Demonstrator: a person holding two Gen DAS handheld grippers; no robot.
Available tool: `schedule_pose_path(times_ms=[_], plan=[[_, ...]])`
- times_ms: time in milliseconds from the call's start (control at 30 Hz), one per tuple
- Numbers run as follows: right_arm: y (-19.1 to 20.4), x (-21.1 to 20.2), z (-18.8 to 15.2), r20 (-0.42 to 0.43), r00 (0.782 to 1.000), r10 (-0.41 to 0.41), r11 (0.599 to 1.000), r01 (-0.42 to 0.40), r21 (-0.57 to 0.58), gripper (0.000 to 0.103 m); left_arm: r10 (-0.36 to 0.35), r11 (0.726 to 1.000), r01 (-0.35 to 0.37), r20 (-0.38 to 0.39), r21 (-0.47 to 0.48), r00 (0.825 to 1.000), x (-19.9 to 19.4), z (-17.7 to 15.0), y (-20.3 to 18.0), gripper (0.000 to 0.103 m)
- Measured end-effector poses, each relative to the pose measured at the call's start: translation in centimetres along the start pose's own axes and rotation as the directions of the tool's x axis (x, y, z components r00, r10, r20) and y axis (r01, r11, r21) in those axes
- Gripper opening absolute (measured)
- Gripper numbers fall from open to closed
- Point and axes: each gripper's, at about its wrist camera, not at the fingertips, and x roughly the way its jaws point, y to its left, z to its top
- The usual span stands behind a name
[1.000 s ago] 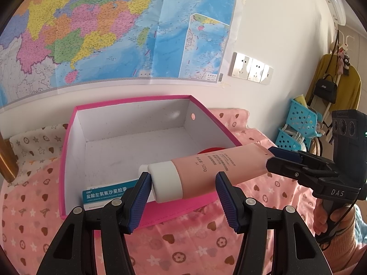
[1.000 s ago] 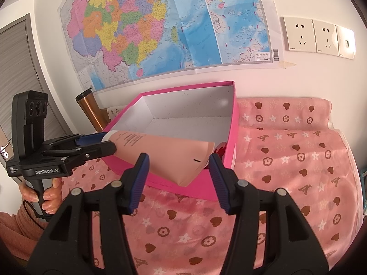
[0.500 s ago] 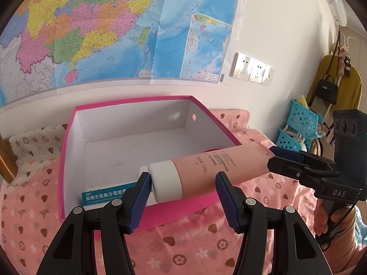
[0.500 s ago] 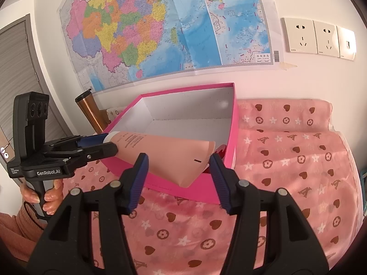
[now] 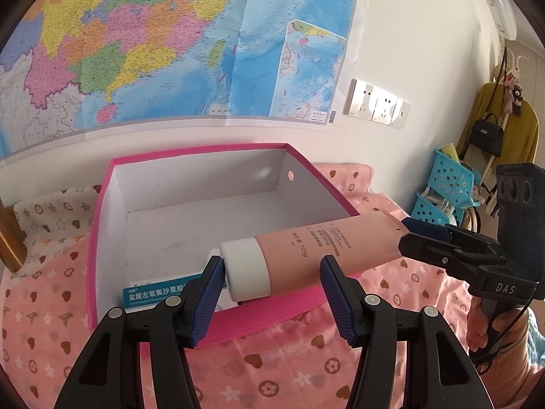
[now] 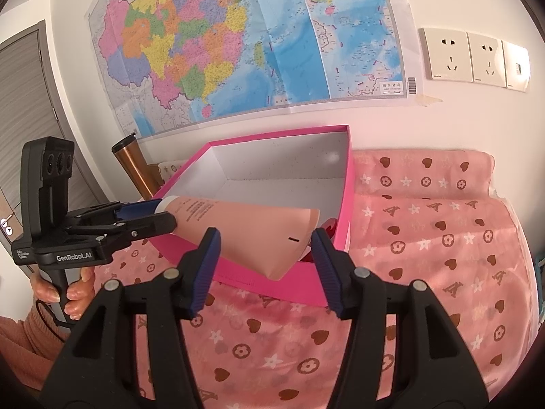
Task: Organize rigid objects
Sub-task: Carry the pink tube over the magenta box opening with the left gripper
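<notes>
The pink tube [image 5: 306, 255] hangs in the air, lying sideways, just over the near wall of the pink box [image 5: 272, 320]. It is not in the box yet. The left hand-held gripper [image 5: 270, 269] is pinching the end with the white cap [image 5: 245, 272]. The right hand-held gripper [image 6: 265, 238] is pinching the flat end. So both are closed on the same tube.

Here is what could go wrong. If the two pull apart, the flat end could slip out, because it is thin and smooth. If only one lets go, the tube may swing down and bang the wall of the box. If both let go now, the flat end sticks out past the wall, so the tube could tip and fall out onto the pink cloth [image 6: 425, 238].

The tube is soft, so a hard squeeze could dent it.

A small box [image 5: 153, 294] lies in the near corner, and something red [image 6: 329, 224] is in there too. The tube could land on top of them and sit crooked.
</notes>
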Motion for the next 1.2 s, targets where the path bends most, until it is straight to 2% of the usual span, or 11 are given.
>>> schedule_pose_path(times_ms=[1200], plan=[[0.0,1.8,0.9,-0.008,1.000,0.009,1.000,-0.009,-0.009,0.058,0.022,0.999,-0.022,-0.004,-0.033,1.000,0.9,0.7,1.5,0.058]])
